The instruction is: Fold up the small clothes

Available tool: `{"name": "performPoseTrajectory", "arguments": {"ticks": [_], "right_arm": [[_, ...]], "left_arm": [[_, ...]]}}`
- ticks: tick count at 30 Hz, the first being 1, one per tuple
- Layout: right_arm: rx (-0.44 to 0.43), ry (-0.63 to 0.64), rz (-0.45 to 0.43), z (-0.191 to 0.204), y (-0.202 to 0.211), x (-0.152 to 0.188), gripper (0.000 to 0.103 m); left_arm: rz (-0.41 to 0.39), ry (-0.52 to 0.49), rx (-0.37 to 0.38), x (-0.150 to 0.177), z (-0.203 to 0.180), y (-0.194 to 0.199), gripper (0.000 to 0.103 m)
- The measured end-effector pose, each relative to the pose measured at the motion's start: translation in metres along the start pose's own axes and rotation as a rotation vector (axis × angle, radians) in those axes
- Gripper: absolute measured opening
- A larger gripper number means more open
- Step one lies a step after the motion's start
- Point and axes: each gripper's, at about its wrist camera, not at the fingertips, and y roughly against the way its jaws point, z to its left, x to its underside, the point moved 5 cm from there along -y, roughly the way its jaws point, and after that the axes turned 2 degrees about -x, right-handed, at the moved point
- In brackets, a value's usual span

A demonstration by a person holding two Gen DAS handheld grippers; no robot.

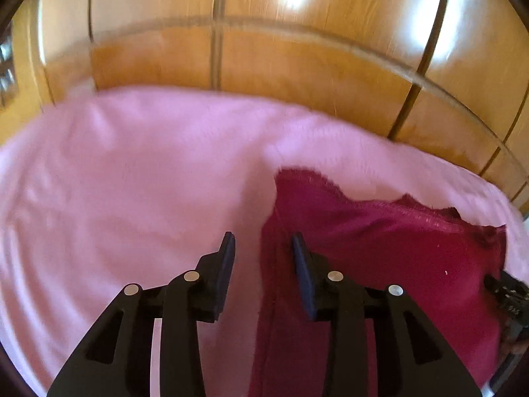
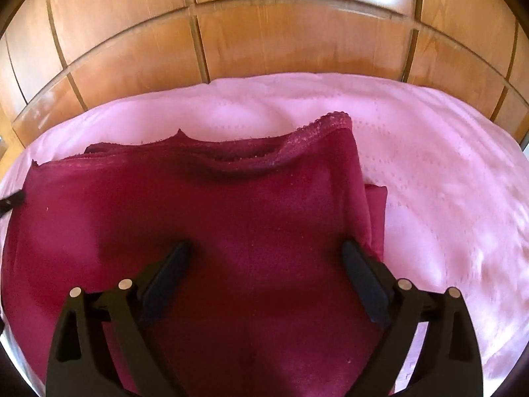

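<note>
A dark red garment [image 2: 231, 231] lies folded on a pink sheet [image 2: 446, 182], its lace-trimmed edge [image 2: 317, 125] at the far side and a layer peeking out on its right. The right gripper [image 2: 266, 251] hangs over the garment with jaws spread wide, holding nothing. The left gripper [image 1: 263, 241] stands partly open at the garment's left edge, nothing between its pads. Wooden panels [image 2: 264, 33] stand behind the sheet.

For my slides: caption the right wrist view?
Open right gripper above dark red garment on pink sheet.
</note>
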Motion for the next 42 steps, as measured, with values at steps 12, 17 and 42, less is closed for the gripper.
{"name": "performPoseTrajectory", "arguments": {"ticks": [12,17,42], "right_arm": [[-0.016,-0.001,-0.031,-0.004,0.003,0.001,0.095],[-0.022,-0.004,-0.036,-0.005,0.003,0.002,0.095],[-0.034,-0.036,0.013,-0.008,-0.003,-0.001,0.099]], "left_arm": [[-0.088,-0.153,0.069,0.020,-0.056,0.035,0.034],[-0.055,-0.167,0.076,0.026,-0.066,0.022,0.034],[0.068,-0.023,0.139,0.027,-0.040,-0.027,0.035]]}}
